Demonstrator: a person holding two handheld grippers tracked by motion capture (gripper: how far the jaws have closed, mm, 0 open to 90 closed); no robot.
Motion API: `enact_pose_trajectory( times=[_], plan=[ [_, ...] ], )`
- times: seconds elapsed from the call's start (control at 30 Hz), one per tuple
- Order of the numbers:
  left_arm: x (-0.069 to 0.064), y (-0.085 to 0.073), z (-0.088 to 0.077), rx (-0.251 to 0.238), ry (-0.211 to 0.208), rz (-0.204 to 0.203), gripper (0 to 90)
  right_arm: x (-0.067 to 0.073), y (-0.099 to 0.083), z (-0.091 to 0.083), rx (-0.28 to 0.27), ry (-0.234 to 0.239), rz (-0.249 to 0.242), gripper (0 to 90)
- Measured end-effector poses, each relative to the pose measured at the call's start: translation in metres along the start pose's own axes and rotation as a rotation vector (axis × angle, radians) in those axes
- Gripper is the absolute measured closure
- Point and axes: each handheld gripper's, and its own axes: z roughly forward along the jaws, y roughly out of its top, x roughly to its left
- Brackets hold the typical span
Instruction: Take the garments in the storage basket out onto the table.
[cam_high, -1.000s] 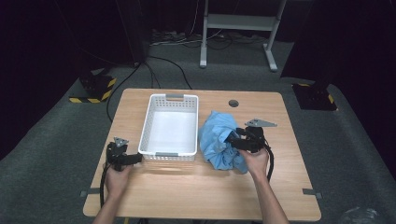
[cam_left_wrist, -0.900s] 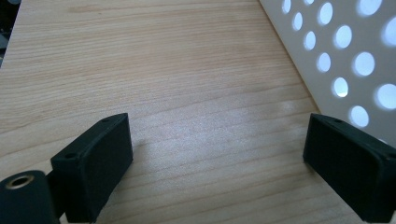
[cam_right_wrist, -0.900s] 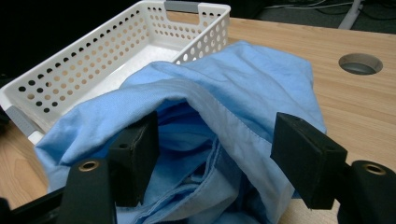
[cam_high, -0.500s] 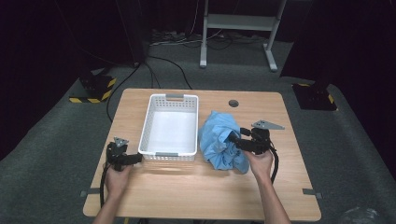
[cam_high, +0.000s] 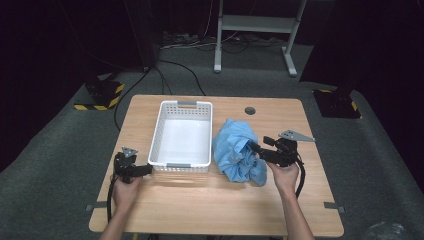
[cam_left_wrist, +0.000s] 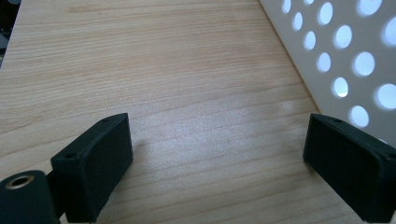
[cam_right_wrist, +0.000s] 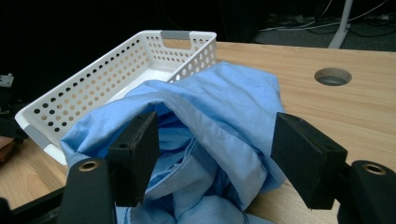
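Observation:
A crumpled light blue cloth (cam_high: 236, 152) lies on the wooden table (cam_high: 210, 210), just right of an empty white perforated basket (cam_high: 181, 134). My right gripper (cam_high: 255, 148) points left at the cloth's right side. In the right gripper view the cloth (cam_right_wrist: 224, 107) bulges between its wide-apart jaws; the right gripper (cam_right_wrist: 215, 127) is open, and the right pad stands off the fabric. My left gripper (cam_high: 147, 169) rests low at the basket's near left corner. The left gripper (cam_left_wrist: 215, 135) is open over bare wood, with the basket wall (cam_left_wrist: 355, 60) beside its right jaw.
A round cable hole (cam_high: 250, 110) sits at the table's far edge behind the cloth. A metal stand (cam_high: 255, 30) and cables lie on the dark floor beyond. Yellow-black striped blocks (cam_high: 100, 95) flank the table.
My right gripper has drawn a little to the right, with its jaws as wide as before. The cloth, the basket and my left gripper have stayed put.

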Motion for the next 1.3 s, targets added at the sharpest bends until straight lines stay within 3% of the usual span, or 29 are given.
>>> enact_pose_trajectory(
  times=[0.77, 1.3],
  plan=[
    [0.000, 0.000, 0.000, 0.000, 0.000, 0.001, 8.3, -0.011, 0.001, -0.020, -0.079, -0.006, 0.050, 32.5],
    [0.000, 0.000, 0.000, 0.000, 0.001, 0.001, 8.3, -0.016, 0.002, -0.031, -0.103, -0.015, 0.065, 32.5]
  ],
)
